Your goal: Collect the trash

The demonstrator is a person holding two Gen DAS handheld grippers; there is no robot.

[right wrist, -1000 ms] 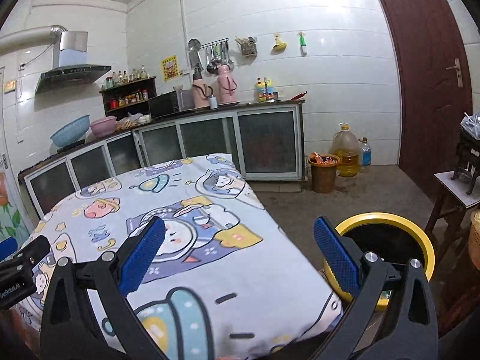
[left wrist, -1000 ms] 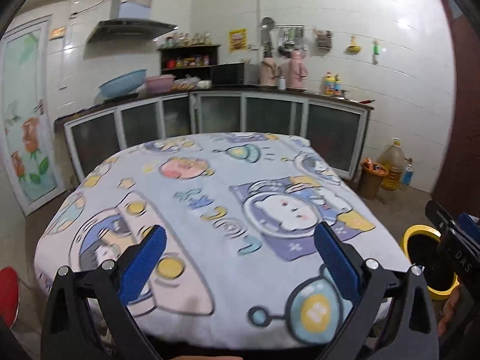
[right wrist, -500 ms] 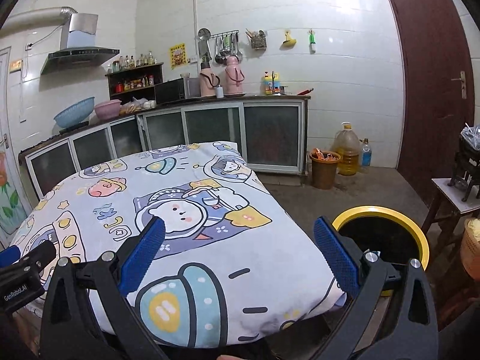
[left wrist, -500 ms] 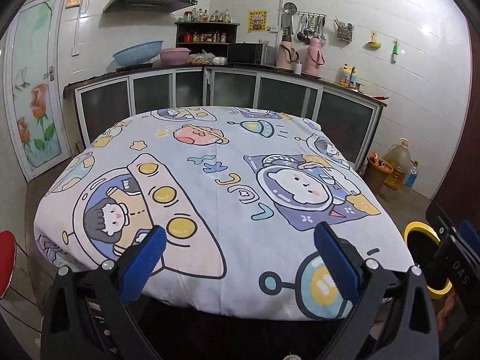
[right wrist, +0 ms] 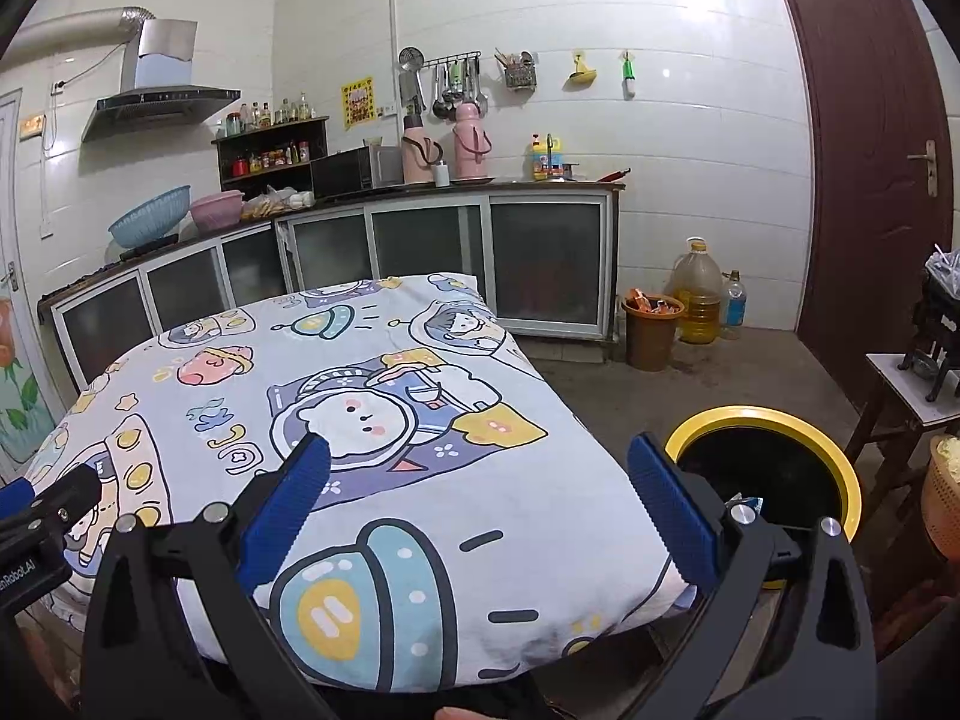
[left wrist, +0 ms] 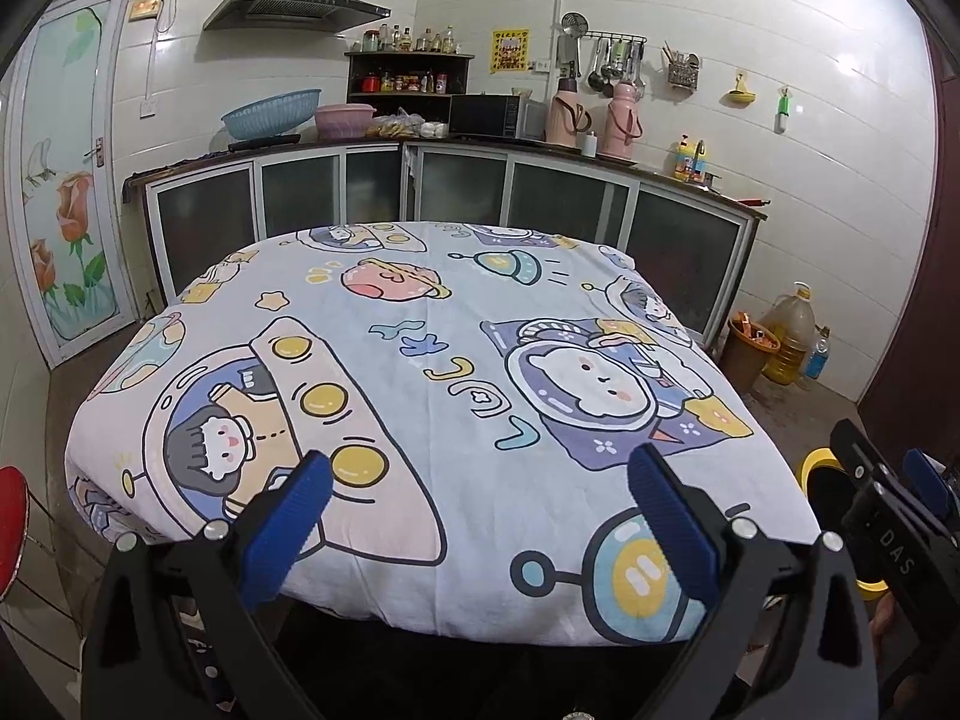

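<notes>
A black trash bin with a yellow rim [right wrist: 765, 420] stands on the floor right of the table; it also shows in the left wrist view [left wrist: 819, 462]. A scrap of wrapper [right wrist: 744, 504] lies inside it. The table wears a cartoon space-print cloth [left wrist: 420, 372] [right wrist: 372, 396] with no loose trash visible on it. My left gripper [left wrist: 477, 483] is open and empty above the table's near edge. My right gripper [right wrist: 477, 471] is open and empty over the table's near right corner, left of the bin. Each gripper shows at the edge of the other's view.
Kitchen cabinets [left wrist: 456, 192] run along the far walls. A brown bucket [right wrist: 651, 330], an oil jug [right wrist: 696, 294] and a bottle [right wrist: 733, 303] stand on the floor by the wall. A small table [right wrist: 912, 384] and a basket [right wrist: 945, 498] are at right. A red stool [left wrist: 9, 516] is at left.
Both grippers have pulled back and up from the table, so more of the cloth and its near edge shows. Both jaws stay open and empty.
</notes>
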